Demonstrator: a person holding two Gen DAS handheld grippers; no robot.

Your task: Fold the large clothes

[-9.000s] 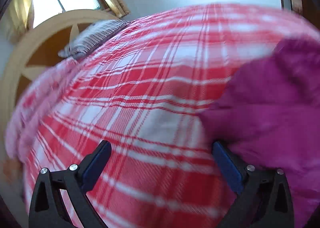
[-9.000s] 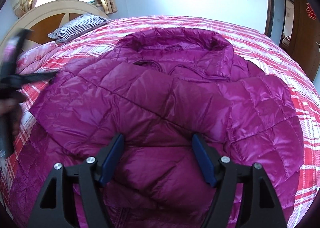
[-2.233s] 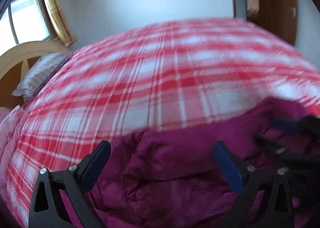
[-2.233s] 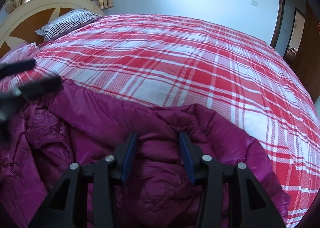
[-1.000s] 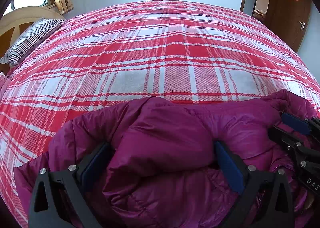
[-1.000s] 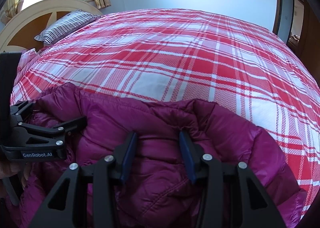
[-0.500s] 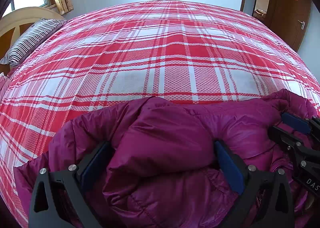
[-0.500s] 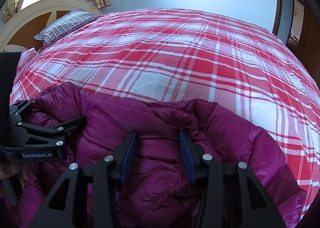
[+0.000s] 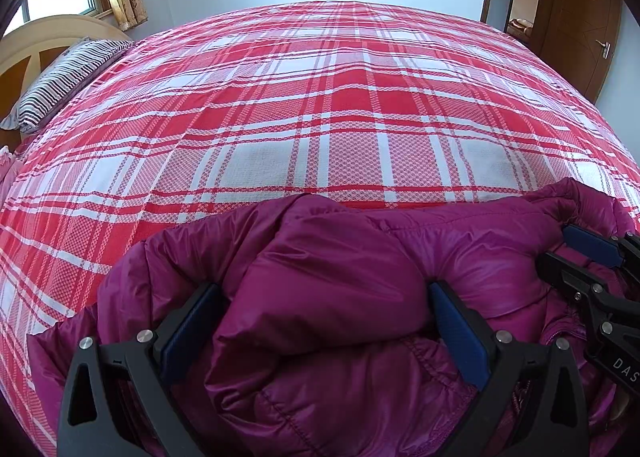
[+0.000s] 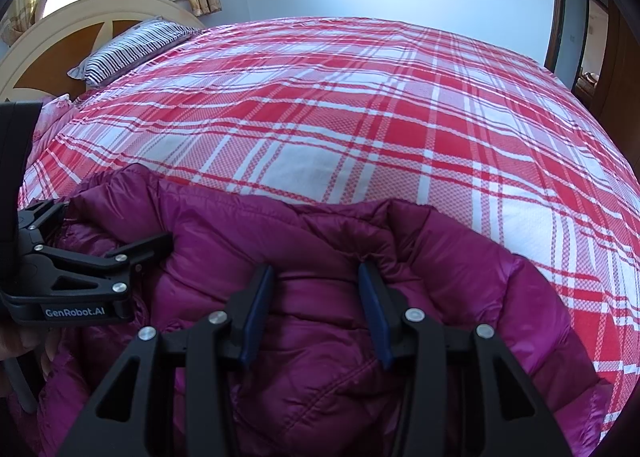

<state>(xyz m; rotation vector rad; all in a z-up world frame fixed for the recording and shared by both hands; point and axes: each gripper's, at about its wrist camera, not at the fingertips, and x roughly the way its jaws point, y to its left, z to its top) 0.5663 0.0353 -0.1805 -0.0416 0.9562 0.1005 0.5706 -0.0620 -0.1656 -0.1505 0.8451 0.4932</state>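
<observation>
A magenta quilted down jacket lies bunched at the near edge of the bed; it also shows in the right wrist view. My left gripper is wide open with a thick fold of the jacket between its jaws. My right gripper has its jaws partly closed around a fold of the jacket. The right gripper also shows at the right edge of the left wrist view. The left gripper also shows at the left of the right wrist view.
The bed is covered by a red and white plaid cover. A striped pillow lies at the far left by the curved headboard. A brown door stands at the far right.
Since 9 s ago the spread jacket has been drawn into a bunch at the near edge. In the last second nothing has visibly moved.
</observation>
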